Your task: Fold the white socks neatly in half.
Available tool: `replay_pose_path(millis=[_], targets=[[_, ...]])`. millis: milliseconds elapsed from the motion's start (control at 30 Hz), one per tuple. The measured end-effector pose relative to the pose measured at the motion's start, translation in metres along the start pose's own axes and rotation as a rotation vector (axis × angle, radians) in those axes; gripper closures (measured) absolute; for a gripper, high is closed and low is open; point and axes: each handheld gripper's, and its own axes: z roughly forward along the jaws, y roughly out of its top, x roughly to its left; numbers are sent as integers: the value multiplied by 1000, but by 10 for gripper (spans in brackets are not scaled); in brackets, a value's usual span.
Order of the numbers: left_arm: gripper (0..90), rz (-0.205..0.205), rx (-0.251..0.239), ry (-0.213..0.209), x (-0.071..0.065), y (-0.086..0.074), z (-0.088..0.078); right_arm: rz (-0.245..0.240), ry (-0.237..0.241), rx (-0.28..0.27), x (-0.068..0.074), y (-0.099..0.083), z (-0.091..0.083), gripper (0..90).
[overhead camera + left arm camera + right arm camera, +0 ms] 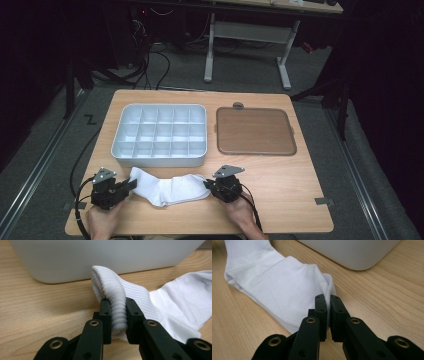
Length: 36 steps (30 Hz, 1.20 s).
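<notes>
Sock (167, 187) between both clamped grippers

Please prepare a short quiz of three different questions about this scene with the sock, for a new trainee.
1. True or false: the white sock lies inside the compartment tray.
2. Which part of the sock does the left gripper clamp? A) the ribbed cuff B) the toe end C) nothing
3. What lies to the right of the tray in the high view?

Key
1. False. The sock lies on the table, in front of the tray.
2. A. In the left gripper view the jaws squeeze the ribbed cuff; the right gripper pinches the sock's other end.
3. A flat brown lid with rounded corners.
</notes>
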Motion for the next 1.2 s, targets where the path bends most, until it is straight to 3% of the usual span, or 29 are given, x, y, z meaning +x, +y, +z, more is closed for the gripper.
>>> replay_pose_path(millis=[133, 500, 867, 1200], targets=[[789, 16, 19, -33, -12, -1, 2, 12, -4, -14, -5, -4, -13, 866], [789, 9, 24, -85, -33, -7, 10, 17, -48, -15, -19, -12, -28, 866], [789, 9, 33, -128, -48, -11, 14, 30, -73, -22, -28, -17, -41, 866], [788, 36, 43, -174, -64, -17, 19, 50, -107, -36, -40, -26, -56, 866]])
